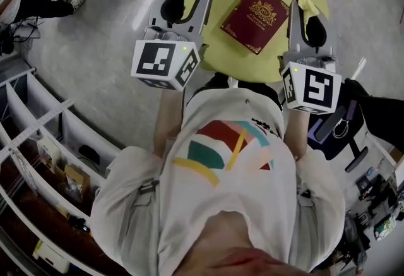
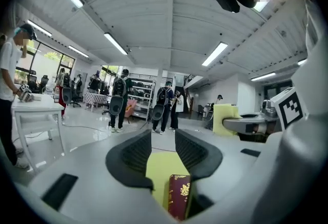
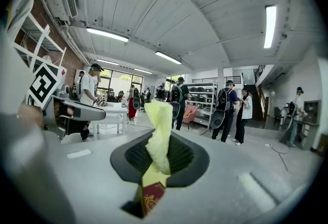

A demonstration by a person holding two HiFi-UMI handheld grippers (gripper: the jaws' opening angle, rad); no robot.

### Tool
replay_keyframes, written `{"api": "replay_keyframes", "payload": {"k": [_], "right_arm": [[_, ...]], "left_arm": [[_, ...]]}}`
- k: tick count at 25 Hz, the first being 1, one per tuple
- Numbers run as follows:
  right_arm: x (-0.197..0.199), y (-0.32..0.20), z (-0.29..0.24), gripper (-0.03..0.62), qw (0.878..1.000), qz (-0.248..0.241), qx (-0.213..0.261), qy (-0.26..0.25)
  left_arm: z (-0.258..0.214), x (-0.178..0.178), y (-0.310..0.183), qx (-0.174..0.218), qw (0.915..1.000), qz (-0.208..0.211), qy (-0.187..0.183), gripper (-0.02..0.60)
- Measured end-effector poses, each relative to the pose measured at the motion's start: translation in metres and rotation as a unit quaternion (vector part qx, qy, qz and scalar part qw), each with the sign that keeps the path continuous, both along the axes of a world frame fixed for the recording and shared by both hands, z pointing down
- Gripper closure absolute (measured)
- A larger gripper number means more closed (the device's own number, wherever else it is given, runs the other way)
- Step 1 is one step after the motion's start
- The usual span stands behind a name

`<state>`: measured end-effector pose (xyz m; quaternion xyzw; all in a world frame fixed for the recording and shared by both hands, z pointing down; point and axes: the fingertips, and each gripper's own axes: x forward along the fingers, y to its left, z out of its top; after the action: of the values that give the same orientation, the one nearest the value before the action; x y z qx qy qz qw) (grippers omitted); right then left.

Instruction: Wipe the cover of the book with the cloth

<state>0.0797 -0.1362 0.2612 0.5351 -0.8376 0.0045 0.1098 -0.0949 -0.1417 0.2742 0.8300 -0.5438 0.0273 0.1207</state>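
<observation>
Striped shirt (image 1: 227,155); rt hand-held gripper (image 3: 160,161) clamps cloth (image 3: 160,128); book (image 1: 255,17) title illegible.

Glossy grey floor (image 1: 113,35). White ribbed ceiling (image 2: 169,7) with lit strip lights (image 2: 115,43). Windows (image 2: 51,59) on the far wall. White table (image 2: 36,110), metal racks (image 2: 145,89) and white shelf unit (image 1: 44,136) present. Brick wall (image 3: 65,59) on one side. Several people (image 2: 120,97) standing mid-room.
</observation>
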Motion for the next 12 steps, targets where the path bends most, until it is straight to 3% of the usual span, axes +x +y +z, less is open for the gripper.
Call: {"api": "replay_keyframes", "payload": {"k": [3,7,12], "right_arm": [[0.01,0.005,0.005,0.562,1.0,0.015,-0.006,0.005],[0.023,0.012,0.016,0.562,0.999,0.034,-0.021,0.007],[0.035,0.02,0.03,0.562,0.998,0.053,-0.042,0.003]], "left_arm": [[0.016,0.015,-0.004,-0.023,0.9994,0.027,0.001,0.451],[0.051,0.039,-0.006,-0.069,0.9949,0.068,-0.027,0.446],[0.125,0.061,0.006,-0.157,0.9765,0.11,-0.098,0.445]]}}
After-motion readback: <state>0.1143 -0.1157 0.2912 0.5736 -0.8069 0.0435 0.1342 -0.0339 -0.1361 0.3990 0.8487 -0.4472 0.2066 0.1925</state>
